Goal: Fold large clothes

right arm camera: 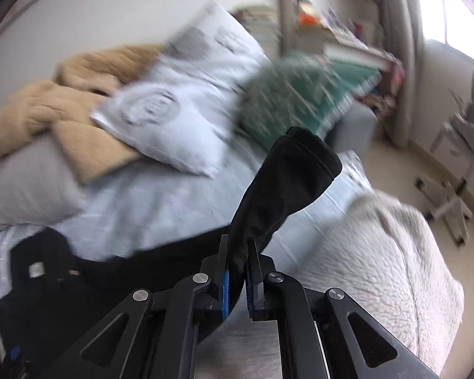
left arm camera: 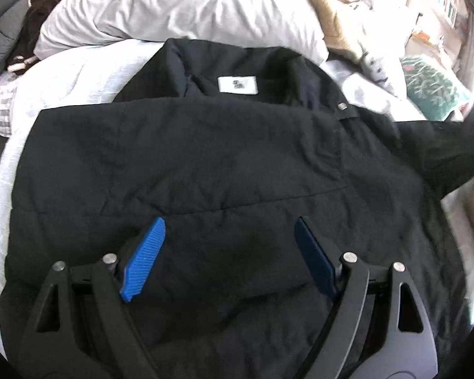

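Observation:
A large black jacket (left arm camera: 224,164) lies spread on the bed, collar and white label (left arm camera: 237,84) at the far side. Its left side is folded over the body. My left gripper (left arm camera: 229,225) is open and empty, hovering just above the jacket's lower middle. My right gripper (right arm camera: 238,252) is shut on the black sleeve (right arm camera: 284,183) and holds it lifted above the bed, cuff end standing up. The sleeve also shows at the right edge of the left wrist view (left arm camera: 452,151). The jacket body lies at the lower left of the right wrist view (right arm camera: 57,287).
The bed has a pale blue sheet (left arm camera: 79,75). White pillows (left arm camera: 180,9), a tan blanket (right arm camera: 57,107) and a green patterned cushion (right arm camera: 300,94) lie at its head. A cream quilt (right arm camera: 379,252) covers the right side. Bookshelves (right arm camera: 338,6) stand beyond.

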Action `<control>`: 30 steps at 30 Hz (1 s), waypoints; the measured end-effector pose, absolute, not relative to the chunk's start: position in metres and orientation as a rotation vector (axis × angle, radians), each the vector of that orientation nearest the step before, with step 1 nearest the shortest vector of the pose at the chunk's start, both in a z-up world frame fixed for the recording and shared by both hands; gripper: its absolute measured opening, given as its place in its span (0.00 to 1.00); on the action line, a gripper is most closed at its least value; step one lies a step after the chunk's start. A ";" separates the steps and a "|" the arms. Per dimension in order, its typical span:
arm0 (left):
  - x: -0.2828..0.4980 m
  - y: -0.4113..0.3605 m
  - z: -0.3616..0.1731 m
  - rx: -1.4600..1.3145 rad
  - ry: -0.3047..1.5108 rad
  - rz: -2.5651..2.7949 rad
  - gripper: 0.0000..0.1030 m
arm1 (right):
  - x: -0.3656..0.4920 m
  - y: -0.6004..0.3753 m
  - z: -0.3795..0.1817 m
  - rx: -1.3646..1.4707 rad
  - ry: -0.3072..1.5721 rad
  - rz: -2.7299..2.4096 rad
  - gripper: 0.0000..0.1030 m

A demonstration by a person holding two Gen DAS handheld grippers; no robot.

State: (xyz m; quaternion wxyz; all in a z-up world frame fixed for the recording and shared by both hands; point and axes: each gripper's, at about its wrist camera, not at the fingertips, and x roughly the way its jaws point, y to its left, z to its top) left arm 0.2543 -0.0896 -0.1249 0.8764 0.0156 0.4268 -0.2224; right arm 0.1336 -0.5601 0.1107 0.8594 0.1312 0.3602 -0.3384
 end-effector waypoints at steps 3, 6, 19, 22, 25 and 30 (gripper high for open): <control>0.258 -0.082 -0.121 0.001 0.914 -0.483 0.82 | 0.144 -0.514 0.141 0.217 0.685 -0.611 0.07; 0.262 -0.071 -0.116 -0.024 0.927 -0.474 0.82 | 0.159 -0.465 0.165 0.172 0.637 -0.484 0.07; 0.285 -0.021 -0.107 -0.206 0.927 -0.462 0.82 | 0.256 -0.227 0.062 0.052 0.815 0.037 0.08; 0.289 -0.010 -0.112 -0.252 0.929 -0.433 0.82 | 0.283 -0.189 -0.011 0.088 0.945 0.092 0.10; 0.292 -0.001 -0.112 -0.285 0.902 -0.384 0.82 | 0.294 -0.164 -0.076 0.091 1.055 0.088 0.15; 0.298 0.008 -0.118 -0.404 0.928 -0.455 0.82 | 0.284 -0.165 -0.112 0.175 1.034 0.106 0.38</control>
